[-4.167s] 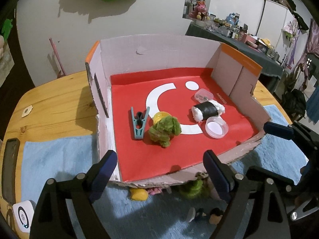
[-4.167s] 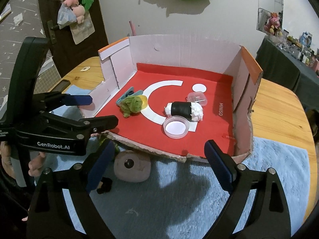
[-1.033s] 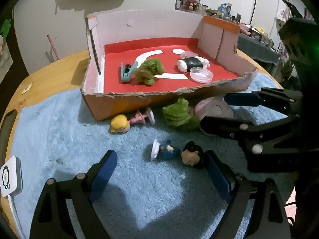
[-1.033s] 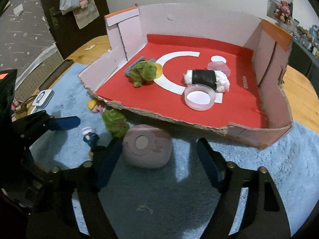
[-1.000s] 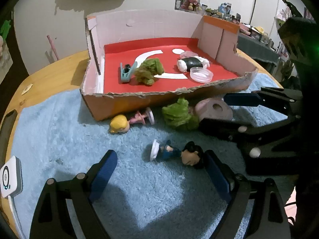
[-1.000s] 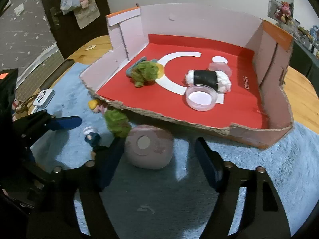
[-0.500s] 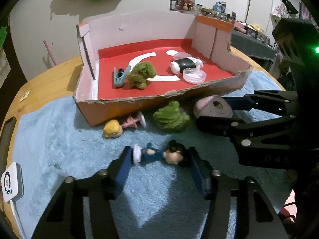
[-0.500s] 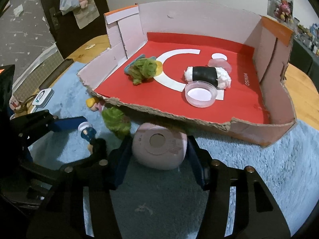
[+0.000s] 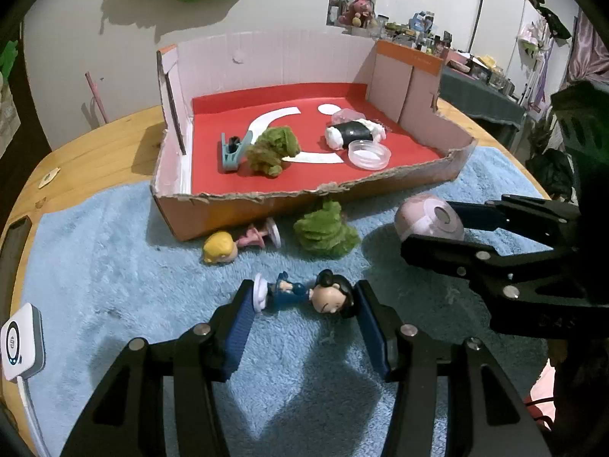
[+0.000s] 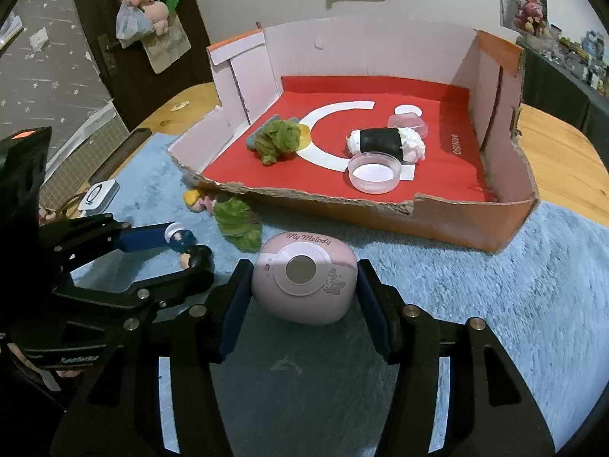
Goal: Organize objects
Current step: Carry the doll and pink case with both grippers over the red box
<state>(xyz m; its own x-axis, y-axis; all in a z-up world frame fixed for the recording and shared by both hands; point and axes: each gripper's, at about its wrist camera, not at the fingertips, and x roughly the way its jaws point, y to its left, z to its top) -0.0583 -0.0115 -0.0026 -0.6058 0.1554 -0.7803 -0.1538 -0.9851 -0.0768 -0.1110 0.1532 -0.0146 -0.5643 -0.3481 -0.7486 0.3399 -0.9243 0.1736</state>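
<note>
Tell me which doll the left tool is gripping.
The dark-haired doll in blue, lying between the left tool's fingers. The blonde doll lies untouched by the box.

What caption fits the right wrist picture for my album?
Right hand-held gripper squeezing a pink speaker on the blue rug, in front of the cardboard box.

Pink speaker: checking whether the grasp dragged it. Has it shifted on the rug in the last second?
Cannot tell. The speaker still lies on the rug just before the box, right of the green plush; only the camera clearly moved.
</note>
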